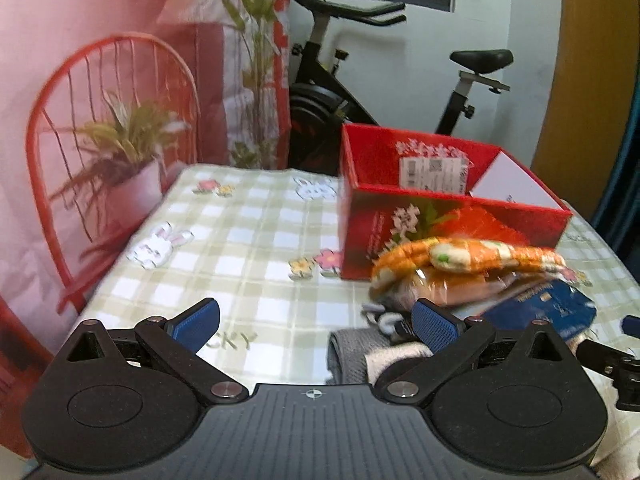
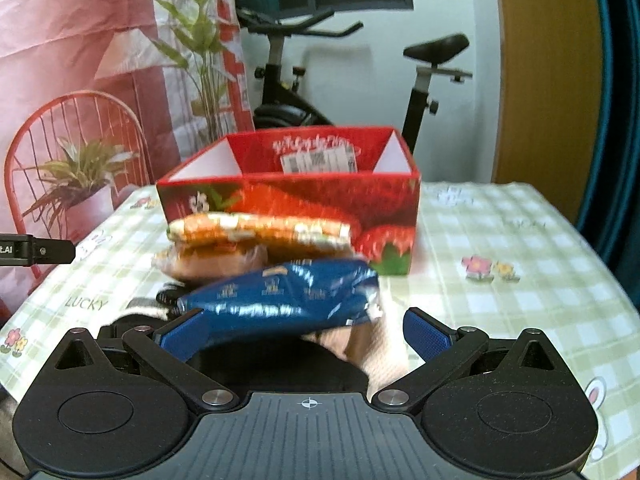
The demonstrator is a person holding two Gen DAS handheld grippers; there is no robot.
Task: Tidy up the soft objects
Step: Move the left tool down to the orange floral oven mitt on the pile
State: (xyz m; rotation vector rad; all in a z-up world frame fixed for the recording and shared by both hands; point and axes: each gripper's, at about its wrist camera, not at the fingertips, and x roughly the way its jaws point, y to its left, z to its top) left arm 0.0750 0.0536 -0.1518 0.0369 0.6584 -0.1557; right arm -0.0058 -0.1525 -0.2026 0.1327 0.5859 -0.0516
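The soft things lie in a loose pile on the checked counter [image 2: 500, 232], just in front of the red strawberry-printed cardboard box [image 2: 288, 196]: an orange patterned cloth bundle [image 2: 260, 232] on top, a shiny blue plastic pouch [image 2: 280, 296] nearer. The right gripper [image 2: 304, 330] has its fingers wide around the pouch, holding nothing. The left gripper [image 1: 316, 322] is also wide and empty.

The slippery pouch may slide out, or the pile may topple.

Only the left view shows the grey knitted cloth [image 1: 352, 348] under the pile.
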